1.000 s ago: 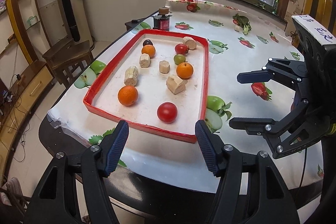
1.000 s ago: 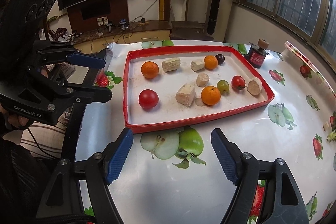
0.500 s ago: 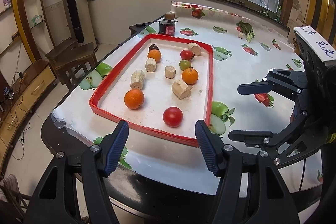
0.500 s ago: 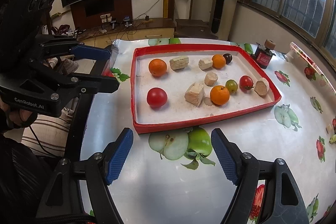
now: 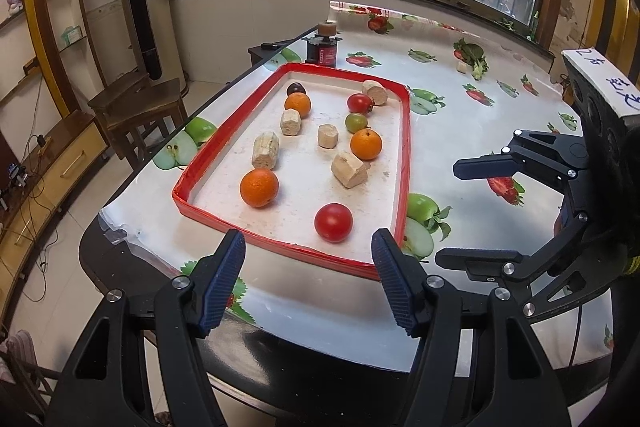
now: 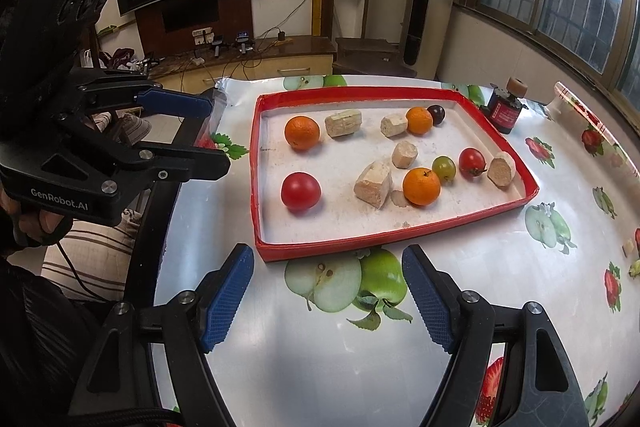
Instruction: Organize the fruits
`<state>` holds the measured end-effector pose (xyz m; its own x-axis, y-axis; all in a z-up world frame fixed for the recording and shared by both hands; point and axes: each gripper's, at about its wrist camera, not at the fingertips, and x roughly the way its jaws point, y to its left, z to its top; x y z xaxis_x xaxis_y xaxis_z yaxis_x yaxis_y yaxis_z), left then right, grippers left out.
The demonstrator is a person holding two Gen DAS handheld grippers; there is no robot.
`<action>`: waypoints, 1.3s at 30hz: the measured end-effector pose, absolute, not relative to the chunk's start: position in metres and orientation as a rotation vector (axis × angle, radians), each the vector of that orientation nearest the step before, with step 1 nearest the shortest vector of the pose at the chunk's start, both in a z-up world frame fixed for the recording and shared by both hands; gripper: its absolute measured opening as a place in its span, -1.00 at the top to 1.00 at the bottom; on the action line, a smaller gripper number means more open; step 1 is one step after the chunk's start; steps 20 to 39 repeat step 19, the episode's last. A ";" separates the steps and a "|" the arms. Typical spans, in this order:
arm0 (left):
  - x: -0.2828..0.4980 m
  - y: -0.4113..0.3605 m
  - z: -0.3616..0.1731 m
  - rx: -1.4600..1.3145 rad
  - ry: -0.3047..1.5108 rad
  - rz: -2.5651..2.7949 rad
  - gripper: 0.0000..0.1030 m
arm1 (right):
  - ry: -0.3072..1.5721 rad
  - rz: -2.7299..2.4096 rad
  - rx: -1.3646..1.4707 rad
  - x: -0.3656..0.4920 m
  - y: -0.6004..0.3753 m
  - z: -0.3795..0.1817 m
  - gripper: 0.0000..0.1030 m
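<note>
I have both grippers hovering short of the red-rimmed tray (image 5: 403, 163), which sits on a table covered in a glossy fruit-print cloth (image 6: 460, 267). My left gripper (image 5: 308, 279) has its blue-padded fingers (image 5: 224, 279) spread wide with nothing between them, lined up on the near short edge of the tray; my right gripper (image 6: 326, 293) is likewise wide open and empty, over a printed green apple just outside the tray's long side. All the fruit lies inside the tray. From the left wrist view, nearest me is a red tomato (image 5: 333, 222), with a large orange (image 5: 259, 187) to its left near the rim. Further in sit a second orange (image 5: 365, 144), a green tomato (image 5: 356, 122) just beyond it, a smaller red tomato (image 5: 359, 103), a third orange (image 5: 297, 105) and a dark plum (image 5: 296, 89) touching it at the far end. Scattered among them are five pale, woody-looking chunks (image 5: 349, 169) (I can't tell what they are), one at the far corner beside the small red tomato. Beyond the tray stands a small dark jar with a red label (image 5: 321, 47). In the right wrist view I can see a hand (image 6: 38, 223) gripping the left gripper's handle at the table's edge.
</note>
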<state>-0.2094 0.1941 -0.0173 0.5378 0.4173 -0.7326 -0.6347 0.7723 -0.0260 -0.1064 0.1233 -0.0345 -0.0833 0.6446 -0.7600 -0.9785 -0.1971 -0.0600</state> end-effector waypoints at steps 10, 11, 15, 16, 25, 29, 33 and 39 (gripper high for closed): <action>-0.211 0.193 -0.017 -0.308 0.785 0.638 -0.26 | 0.566 1.625 -0.794 -0.109 0.126 -0.033 -0.52; -0.211 0.193 -0.017 -0.309 0.789 0.637 -0.26 | 0.567 1.627 -0.795 -0.110 0.125 -0.033 -0.53; -0.207 0.192 -0.018 -0.300 0.803 0.636 -0.26 | 0.573 1.625 -0.794 -0.110 0.125 -0.035 -0.54; -0.206 0.192 -0.018 -0.301 0.808 0.633 -0.26 | 0.574 1.623 -0.793 -0.110 0.125 -0.035 -0.54; -0.203 0.190 -0.020 -0.304 0.820 0.623 -0.26 | 0.577 1.622 -0.783 -0.109 0.123 -0.035 -0.54; -0.203 0.190 -0.020 -0.304 0.820 0.623 -0.26 | 0.577 1.622 -0.783 -0.109 0.123 -0.035 -0.54; -0.203 0.190 -0.020 -0.304 0.820 0.623 -0.26 | 0.577 1.622 -0.783 -0.109 0.123 -0.035 -0.54; -0.203 0.190 -0.020 -0.304 0.820 0.623 -0.26 | 0.577 1.622 -0.783 -0.109 0.123 -0.035 -0.54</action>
